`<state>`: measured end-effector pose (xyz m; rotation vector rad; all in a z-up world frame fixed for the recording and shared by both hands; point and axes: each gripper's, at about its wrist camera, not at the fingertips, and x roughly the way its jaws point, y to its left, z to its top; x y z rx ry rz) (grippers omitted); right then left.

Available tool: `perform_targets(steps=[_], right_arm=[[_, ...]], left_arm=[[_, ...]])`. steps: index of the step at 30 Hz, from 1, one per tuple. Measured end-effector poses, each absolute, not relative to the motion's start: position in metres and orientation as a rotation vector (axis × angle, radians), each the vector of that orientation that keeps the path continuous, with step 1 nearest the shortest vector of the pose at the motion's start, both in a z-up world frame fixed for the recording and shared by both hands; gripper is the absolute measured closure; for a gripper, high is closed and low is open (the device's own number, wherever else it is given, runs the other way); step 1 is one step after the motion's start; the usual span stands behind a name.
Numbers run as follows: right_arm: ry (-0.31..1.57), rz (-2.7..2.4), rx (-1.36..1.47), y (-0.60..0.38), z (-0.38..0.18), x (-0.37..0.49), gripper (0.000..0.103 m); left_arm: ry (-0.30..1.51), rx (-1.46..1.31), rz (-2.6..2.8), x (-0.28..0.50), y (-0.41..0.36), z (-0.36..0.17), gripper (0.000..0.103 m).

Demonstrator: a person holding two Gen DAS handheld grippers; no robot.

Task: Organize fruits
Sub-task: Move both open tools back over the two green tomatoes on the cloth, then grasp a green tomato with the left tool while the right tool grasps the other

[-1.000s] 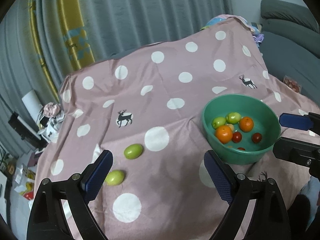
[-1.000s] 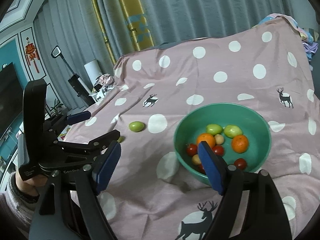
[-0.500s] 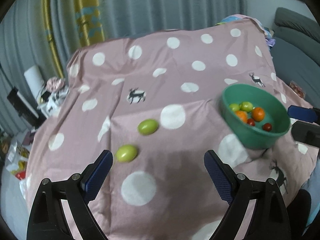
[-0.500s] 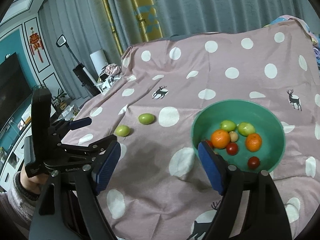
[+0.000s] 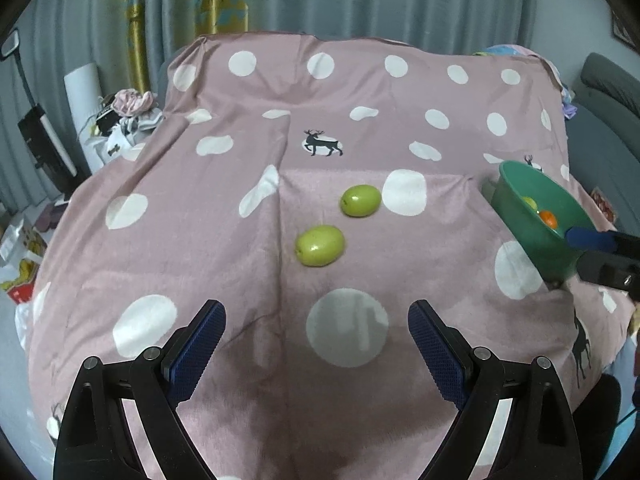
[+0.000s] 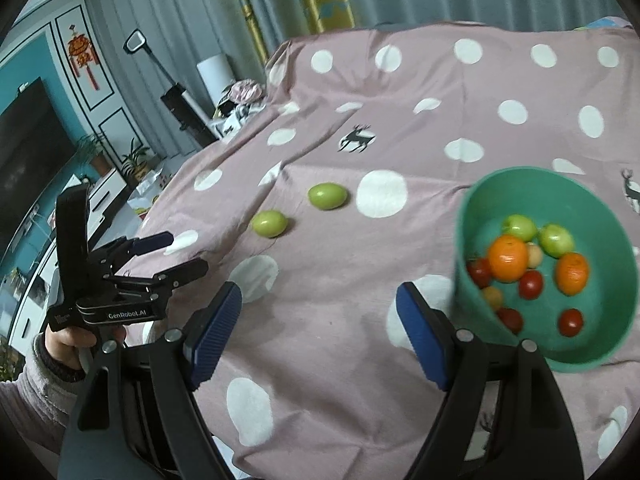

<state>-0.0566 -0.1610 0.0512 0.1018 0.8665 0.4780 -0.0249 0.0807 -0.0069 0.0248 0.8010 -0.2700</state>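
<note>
Two green fruits lie loose on the pink polka-dot cloth: a near one (image 5: 320,245) (image 6: 269,223) and a far one (image 5: 360,200) (image 6: 327,196). A green bowl (image 5: 536,216) (image 6: 600,344) at the right holds oranges (image 6: 508,258), green fruits (image 6: 555,240) and small red fruits (image 6: 530,285). My left gripper (image 5: 316,344) is open and empty, pointed at the near green fruit from a short way back. My right gripper (image 6: 320,328) is open and empty, just left of the bowl. The left gripper also shows in the right wrist view (image 6: 168,254).
The cloth (image 5: 280,140) drapes over a raised surface and drops off at its left and near edges. Clutter and a white roll (image 5: 82,84) stand on the floor at the left. A grey sofa (image 5: 612,92) is at the far right. A TV (image 6: 24,148) stands at the left.
My left gripper has swung left, so the two green fruits now sit ahead of it and the bowl is at the right edge. The right gripper has drifted left and closer to the cloth.
</note>
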Motion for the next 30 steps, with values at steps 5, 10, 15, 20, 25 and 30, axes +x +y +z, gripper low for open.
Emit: perform_targets(steps=[5, 10, 15, 20, 25, 30], right_arm=[[0.899, 0.499, 0.111, -0.154, 0.041, -0.044, 0.022], [0.919, 0.518, 0.107, -0.141, 0.036, -0.026, 0.022], [0.94, 0.529, 0.124, -0.13, 0.027, -0.002, 0.022], [0.981, 0.527, 0.217, -0.126, 0.014, 0.033, 0.022], [1.034, 0.524, 0.248, -0.114, -0.002, 0.067, 0.022], [1.089, 0.491, 0.23, -0.102, -0.023, 0.099, 0.023]], left_arm=[[0.809, 0.022, -0.309, -0.012, 0.079, -0.011, 0.011], [0.814, 0.037, -0.356, 0.003, 0.074, -0.015, 0.011], [0.819, 0.071, -0.399, 0.024, 0.066, -0.015, 0.011], [0.849, 0.131, -0.442, 0.045, 0.057, -0.022, 0.011], [0.889, 0.177, -0.475, 0.064, 0.049, -0.03, 0.016], [0.929, 0.22, -0.487, 0.079, 0.044, -0.042, 0.024]])
